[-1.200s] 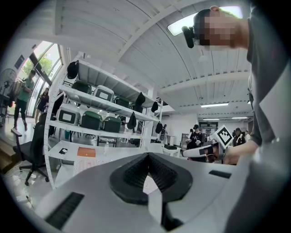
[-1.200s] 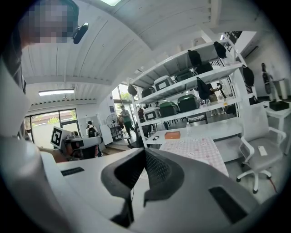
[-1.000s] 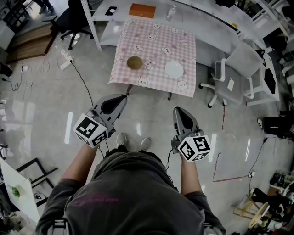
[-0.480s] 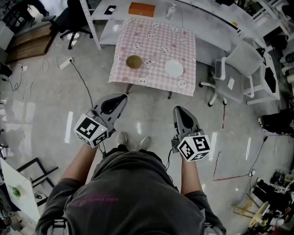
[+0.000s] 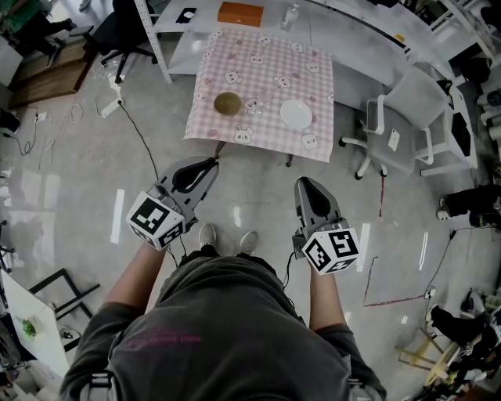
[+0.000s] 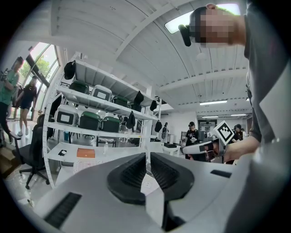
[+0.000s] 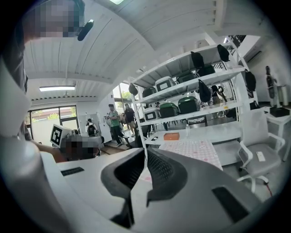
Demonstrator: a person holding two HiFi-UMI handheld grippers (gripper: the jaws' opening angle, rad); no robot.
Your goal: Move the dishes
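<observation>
L tool [image 5: 213,163] hovering above floor [image 5: 258,200], jaws just been opening to a slit, nothing btwn. R tool [image 5: 302,183] hovering beside it, jaws pressing together, empty. Well ahead of both, checked tabletop [image 5: 270,82] is carrying the dishes: brown bowl [image 5: 228,103] sitting fwd of L tool, white plate [image 5: 297,116] fwd of R tool.

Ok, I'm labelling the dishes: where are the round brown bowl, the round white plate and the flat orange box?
round brown bowl [image 5: 228,103], head view, its centre.
round white plate [image 5: 297,116], head view, its centre.
flat orange box [image 5: 241,14], head view, its top face.
</observation>
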